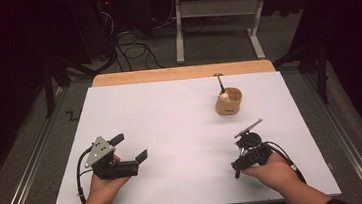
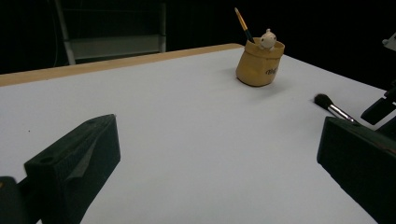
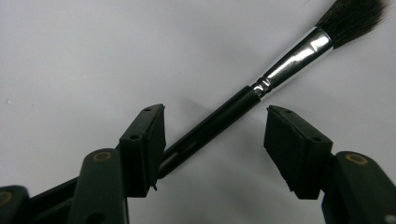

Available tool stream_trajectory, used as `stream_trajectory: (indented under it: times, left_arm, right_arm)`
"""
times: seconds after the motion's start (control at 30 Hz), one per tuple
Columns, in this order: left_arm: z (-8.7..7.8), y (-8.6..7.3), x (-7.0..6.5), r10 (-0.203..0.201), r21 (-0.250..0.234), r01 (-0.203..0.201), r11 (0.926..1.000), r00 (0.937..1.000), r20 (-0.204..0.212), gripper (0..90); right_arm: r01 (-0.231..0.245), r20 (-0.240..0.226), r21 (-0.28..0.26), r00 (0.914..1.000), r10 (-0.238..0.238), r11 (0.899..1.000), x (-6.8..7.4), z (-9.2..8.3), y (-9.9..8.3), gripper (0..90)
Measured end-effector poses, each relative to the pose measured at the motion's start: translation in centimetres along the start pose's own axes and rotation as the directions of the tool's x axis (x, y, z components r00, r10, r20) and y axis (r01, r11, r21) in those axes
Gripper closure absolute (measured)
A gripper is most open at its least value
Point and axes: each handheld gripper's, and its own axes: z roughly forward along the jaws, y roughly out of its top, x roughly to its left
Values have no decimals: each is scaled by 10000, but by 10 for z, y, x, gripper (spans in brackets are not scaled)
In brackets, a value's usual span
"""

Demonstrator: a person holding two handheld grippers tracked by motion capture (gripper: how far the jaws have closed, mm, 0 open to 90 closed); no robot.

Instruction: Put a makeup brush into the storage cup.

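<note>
A brush [image 3: 219,121] with a black handle, silver ferrule and dark bristles lies on the white table top [image 1: 170,118]. My right gripper [image 3: 215,111] points down over it with its jaws on either side of the handle. The left pad is at the handle and the right pad stands clear, so the gripper is open. In the high view the right gripper [image 1: 247,156] is at the near right. From the left gripper view the brush [image 2: 332,107] lies at the right. My left gripper [image 1: 132,146] rests open at the near left, with nothing between its jaws.
A tan holder [image 1: 229,102] stands at the far right of the table, with a thin brush [image 2: 243,24] and a small white figure [image 2: 267,39] in it. Past the table's wooden far edge [image 1: 181,73] are a desk frame [image 1: 178,32] and floor cables [image 1: 134,51].
</note>
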Motion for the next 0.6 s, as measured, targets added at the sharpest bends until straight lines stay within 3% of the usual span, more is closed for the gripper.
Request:
stream_trajectory:
  times: [0.13, 0.6]
  left_arm:
    - [1, 0, 0, -15, -7, 15, 10000, 10000, 8, 2]
    - [0, 0, 0, 11, -41, -11, 10000, 10000, 16, 2]
  right_arm:
    - [124, -89, 93, 9999, -123, 9999, 1, -2, -1, 419]
    - [-279, -170, 338, 9994, 285, 9990, 2, 4, 1, 496]
